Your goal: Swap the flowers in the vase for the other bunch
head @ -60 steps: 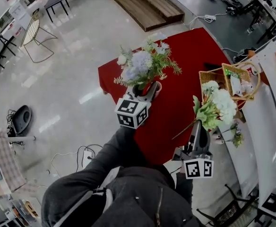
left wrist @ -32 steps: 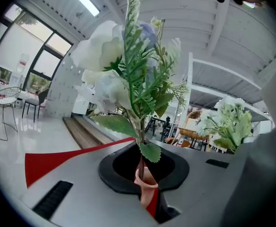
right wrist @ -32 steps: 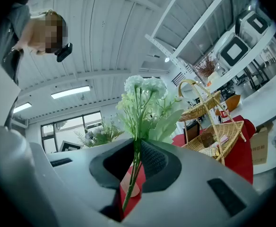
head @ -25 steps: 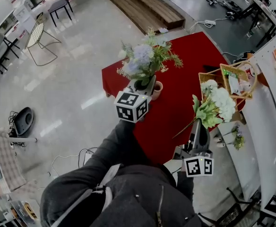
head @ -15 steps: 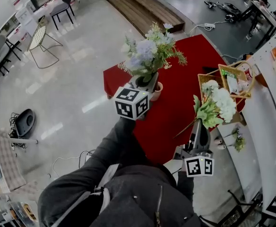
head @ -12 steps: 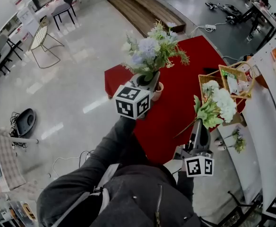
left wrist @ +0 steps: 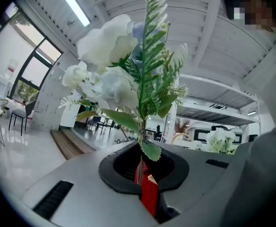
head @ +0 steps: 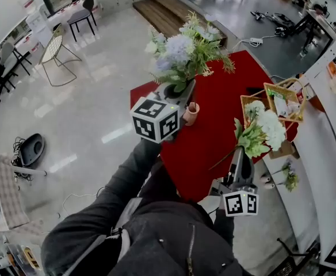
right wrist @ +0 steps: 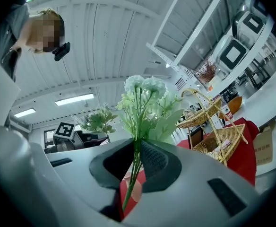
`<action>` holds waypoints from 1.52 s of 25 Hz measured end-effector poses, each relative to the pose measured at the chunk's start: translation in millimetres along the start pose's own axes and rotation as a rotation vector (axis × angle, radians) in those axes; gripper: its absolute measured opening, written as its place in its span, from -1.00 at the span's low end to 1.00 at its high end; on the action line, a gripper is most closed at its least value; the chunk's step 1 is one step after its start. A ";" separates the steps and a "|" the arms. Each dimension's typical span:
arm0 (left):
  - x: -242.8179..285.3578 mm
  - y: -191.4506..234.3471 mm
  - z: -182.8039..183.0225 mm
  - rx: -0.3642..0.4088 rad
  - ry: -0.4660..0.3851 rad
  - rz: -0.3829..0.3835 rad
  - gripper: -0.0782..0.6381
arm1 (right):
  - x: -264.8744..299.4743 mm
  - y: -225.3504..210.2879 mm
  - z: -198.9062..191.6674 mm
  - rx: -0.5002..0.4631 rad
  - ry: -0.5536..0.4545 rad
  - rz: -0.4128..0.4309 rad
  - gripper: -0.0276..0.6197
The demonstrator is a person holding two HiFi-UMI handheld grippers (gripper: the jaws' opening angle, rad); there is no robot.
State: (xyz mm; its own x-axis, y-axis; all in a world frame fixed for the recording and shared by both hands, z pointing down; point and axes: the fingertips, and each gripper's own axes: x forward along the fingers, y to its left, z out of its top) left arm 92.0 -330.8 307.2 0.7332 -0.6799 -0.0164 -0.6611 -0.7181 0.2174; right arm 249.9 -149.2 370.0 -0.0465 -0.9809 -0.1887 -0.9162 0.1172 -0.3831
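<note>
Glossy pale floor point(head: 87, 96). Wire chair point(head: 54, 42) and dark chairs point(head: 81, 13) upper left, wooden platform point(head: 156, 7) top centre, white shelving point(head: 329, 154) down right edge. Left gripper view: ribbed white ceiling point(left wrist: 213, 46), strip light point(left wrist: 73, 4) upper left, tall windows point(left wrist: 29, 65) left.

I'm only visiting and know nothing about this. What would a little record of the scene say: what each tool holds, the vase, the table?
left tool: shut on the stems of the blue-and-white bunch, held above the table
right tool: shut on the stems of the white-and-green bunch
vase: small, pinkish, upright on the red table; looks empty
nearby: wicker baskets at the table's right
</note>
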 end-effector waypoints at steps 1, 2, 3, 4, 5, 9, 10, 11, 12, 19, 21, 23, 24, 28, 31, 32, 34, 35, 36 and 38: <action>-1.7 -2.0 5.2 0.008 -0.006 -0.003 -0.70 | -0.1 0.7 0.9 0.001 -0.001 0.004 -0.79; -4.0 -3.2 9.1 0.013 -0.011 -0.007 -0.70 | -0.6 1.7 1.5 0.001 -0.003 0.008 -0.79; -6.7 -3.6 11.8 0.016 -0.014 -0.009 -0.70 | -1.1 2.8 1.6 0.002 -0.004 0.011 -0.79; -9.3 -3.5 13.7 0.016 -0.017 -0.009 -0.70 | -1.4 3.6 1.6 0.004 -0.005 0.014 -0.79; -11.8 -3.0 14.8 0.013 -0.019 -0.007 -0.70 | -1.6 4.0 1.6 0.006 -0.005 0.018 -0.79; -26.2 0.4 14.6 -0.007 -0.028 0.016 -0.70 | -2.6 7.5 -1.2 0.016 0.003 0.037 -0.79; -31.3 2.1 13.0 -0.011 -0.028 0.025 -0.70 | -3.1 9.6 -3.0 0.018 0.006 0.043 -0.79; -36.6 4.1 10.7 -0.016 -0.028 0.035 -0.70 | -3.4 11.9 -5.0 0.020 0.011 0.050 -0.79; -41.8 6.3 8.2 -0.021 -0.027 0.045 -0.70 | -3.4 14.2 -7.1 0.023 0.015 0.057 -0.79; -77.8 21.5 -11.7 -0.067 -0.014 0.116 -0.70 | -0.2 34.8 -19.9 0.043 0.053 0.125 -0.79; -89.0 25.3 -18.1 -0.079 -0.008 0.134 -0.70 | 0.3 43.3 -24.1 0.047 0.065 0.147 -0.79; -99.5 28.8 -24.6 -0.086 -0.003 0.153 -0.70 | 1.2 51.3 -28.9 0.052 0.078 0.167 -0.79; -104.0 30.4 -28.2 -0.089 0.000 0.161 -0.70 | 1.5 54.4 -31.4 0.054 0.083 0.175 -0.79; -123.4 36.3 -44.3 -0.101 0.014 0.190 -0.70 | 0.7 65.9 -42.7 0.067 0.108 0.201 -0.79; -134.3 37.7 -58.7 -0.115 0.020 0.202 -0.70 | 0.1 68.6 -51.7 0.076 0.126 0.208 -0.79; -137.0 37.4 -64.0 -0.123 0.022 0.203 -0.70 | 0.0 67.8 -54.7 0.078 0.133 0.207 -0.79; -142.1 36.9 -74.5 -0.138 0.026 0.205 -0.70 | 0.1 65.7 -60.3 0.084 0.145 0.203 -0.79; -144.5 36.7 -79.3 -0.145 0.027 0.205 -0.70 | 0.3 65.0 -62.5 0.086 0.150 0.200 -0.79; -146.7 36.4 -83.9 -0.152 0.030 0.205 -0.70 | 0.3 64.4 -64.3 0.088 0.153 0.198 -0.79; -149.8 35.4 -92.4 -0.165 0.041 0.203 -0.70 | 0.5 64.0 -66.2 0.090 0.158 0.195 -0.79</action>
State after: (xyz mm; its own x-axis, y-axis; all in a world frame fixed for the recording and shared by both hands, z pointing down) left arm -26.5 -240.6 407.6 0.5960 -0.7988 0.0825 -0.7629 -0.5312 0.3685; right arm 164.9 -152.5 405.3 -0.2870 -0.9496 -0.1261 -0.8453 0.3129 -0.4331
